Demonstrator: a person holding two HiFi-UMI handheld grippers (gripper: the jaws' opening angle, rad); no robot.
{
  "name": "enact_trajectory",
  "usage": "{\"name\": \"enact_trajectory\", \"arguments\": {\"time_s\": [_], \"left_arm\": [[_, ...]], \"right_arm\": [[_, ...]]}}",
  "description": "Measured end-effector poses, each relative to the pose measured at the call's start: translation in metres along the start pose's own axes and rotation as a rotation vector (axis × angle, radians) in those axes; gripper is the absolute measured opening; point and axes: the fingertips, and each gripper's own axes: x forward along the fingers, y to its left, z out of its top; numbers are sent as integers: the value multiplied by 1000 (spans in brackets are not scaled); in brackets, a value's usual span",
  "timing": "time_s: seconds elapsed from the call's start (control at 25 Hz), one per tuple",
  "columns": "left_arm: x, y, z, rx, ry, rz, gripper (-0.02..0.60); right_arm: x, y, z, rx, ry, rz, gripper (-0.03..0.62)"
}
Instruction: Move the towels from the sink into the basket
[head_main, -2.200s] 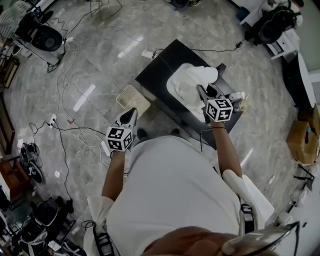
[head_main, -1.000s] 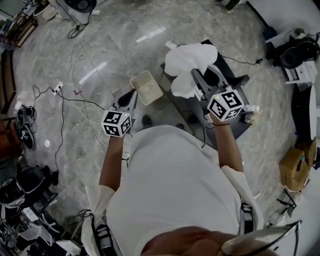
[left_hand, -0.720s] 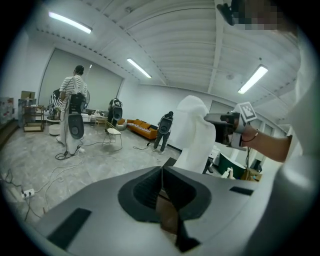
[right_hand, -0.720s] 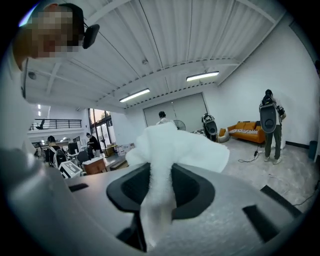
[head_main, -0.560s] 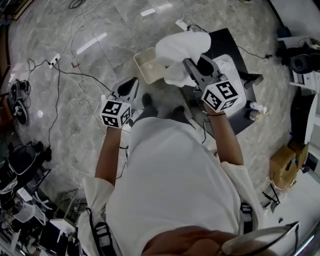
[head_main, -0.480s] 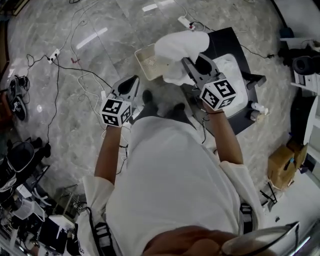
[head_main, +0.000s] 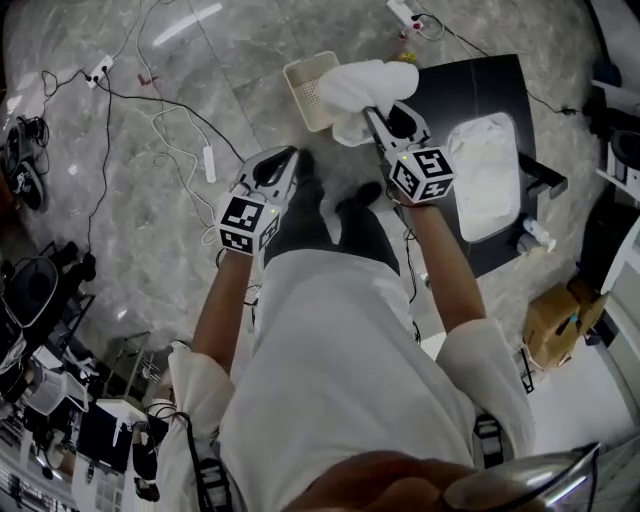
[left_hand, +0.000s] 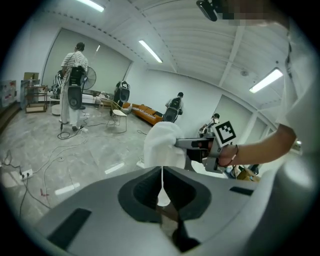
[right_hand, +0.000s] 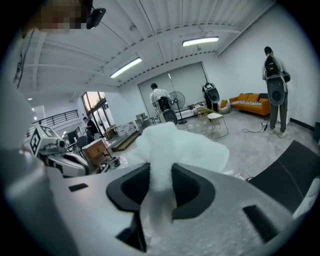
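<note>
The carrying step is in hand, by my reading. The right gripper (head_main: 378, 118) has its jaws clamped on a bunched white towel (head_main: 368, 82), held up over the right side of the basket (head_main: 300, 92) and hiding part of it from above; the basket stands on the floor, just beside the black table (head_main: 470, 90); the sink (head_main: 450, 180) is set in that table, well to the right of the basket, and what looks like more white cloth (head_main: 487, 170) lies in it; the left gripper (head_main: 283, 165) hovers on the near side of the basket, jaws pressed together on nothing. Next, I judge, the right gripper must centre over the basket's opening, come lower, and part its jaws so the towel drops inside rather than across the rim.
</note>
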Motion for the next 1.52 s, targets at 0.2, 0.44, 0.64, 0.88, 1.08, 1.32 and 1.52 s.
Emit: {"name": "enact_trajectory", "arguments": {"time_s": [0.2, 0.44, 0.64, 0.88, 1.08, 1.32, 1.52], "left_arm": [[33, 24, -42, -46, 47, -7, 11], [88, 65, -108, -57, 103, -20, 11], [135, 99, -169, -54, 102, 8, 11], [195, 160, -259, -117, 159, 52, 11], [232, 172, -306, -155, 209, 55, 11], [241, 156, -316, -179, 206, 27, 11], [235, 139, -293, -160, 214, 29, 11]], "right_arm": [[62, -34, -81, 43, 104, -43, 120], [137, -89, -197, 95, 220, -123, 118], [188, -120, -292, 60, 321, -134, 118], [265, -151, -415, -13, 483, -143, 137], [281, -164, -478, -32, 572, -133, 263], [253, -150, -472, -9, 538, -103, 281], [216, -131, -426, -7, 488, -92, 254]]}}
